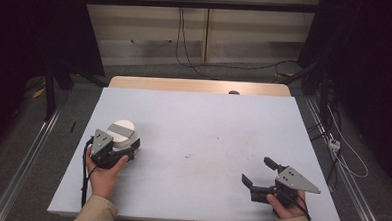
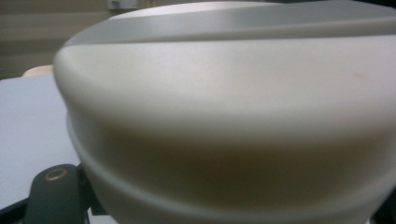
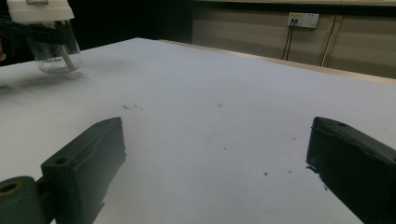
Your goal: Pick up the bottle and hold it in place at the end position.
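Jar: a clear jar (image 1: 124,139) with a white lid stands upright on the table (image 1: 207,141), near its left edge.
Left claw (image 1: 113,154): clenched on the jar — it grips from the person's side, low under the lid.
Right claw (image 1: 259,174): released, jaws wide apart with nothing between them, well away to the right of the jar.
Nearer hand: the left — it has the jar already.
Jar's long axis: vertical, so the next move is likely a straight lift.
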The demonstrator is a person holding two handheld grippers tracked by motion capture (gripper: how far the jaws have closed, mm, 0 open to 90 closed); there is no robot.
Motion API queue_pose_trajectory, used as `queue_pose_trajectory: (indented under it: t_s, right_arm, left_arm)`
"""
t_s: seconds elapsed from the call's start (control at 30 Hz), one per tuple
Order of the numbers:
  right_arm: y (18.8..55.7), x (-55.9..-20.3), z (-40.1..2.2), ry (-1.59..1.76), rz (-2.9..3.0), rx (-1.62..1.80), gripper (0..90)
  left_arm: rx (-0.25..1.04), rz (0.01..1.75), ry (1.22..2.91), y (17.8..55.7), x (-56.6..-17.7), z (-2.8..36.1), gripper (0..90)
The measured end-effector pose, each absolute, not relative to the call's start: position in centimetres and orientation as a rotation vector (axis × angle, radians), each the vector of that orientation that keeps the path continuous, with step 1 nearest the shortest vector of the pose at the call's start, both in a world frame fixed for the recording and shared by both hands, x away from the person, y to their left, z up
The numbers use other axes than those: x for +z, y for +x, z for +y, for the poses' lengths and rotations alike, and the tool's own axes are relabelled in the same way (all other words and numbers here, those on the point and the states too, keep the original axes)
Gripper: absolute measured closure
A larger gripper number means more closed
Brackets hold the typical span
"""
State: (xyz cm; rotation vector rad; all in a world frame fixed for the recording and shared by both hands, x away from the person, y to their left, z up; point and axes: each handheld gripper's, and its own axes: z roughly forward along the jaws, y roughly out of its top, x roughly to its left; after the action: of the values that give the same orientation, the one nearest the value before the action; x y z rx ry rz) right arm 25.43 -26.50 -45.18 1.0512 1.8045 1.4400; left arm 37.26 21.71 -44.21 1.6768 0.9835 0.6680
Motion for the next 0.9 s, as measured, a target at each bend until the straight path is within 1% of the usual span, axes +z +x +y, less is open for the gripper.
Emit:
queue_pose_trajectory:
  t_s: [0.13, 0.27, 0.9]
  right_arm:
    - [25.5, -45.2, -26.5, 1.054, 1.803, 1.44, 3.8]
    - [25.5, -45.2, -26.5, 1.053, 1.804, 1.441, 3.8]
    - [25.7, -45.2, -26.2, 1.039, 1.817, 1.434, 3.8]
  left_arm:
    - [0.641, 0.902, 1.701, 37.4, -43.9, 20.9, 18.4]
    - [0.623, 0.871, 1.712, 37.5, -43.7, 20.6, 18.4]
    - [0.57, 0.818, 1.736, 39.3, -42.9, 18.0, 18.4]
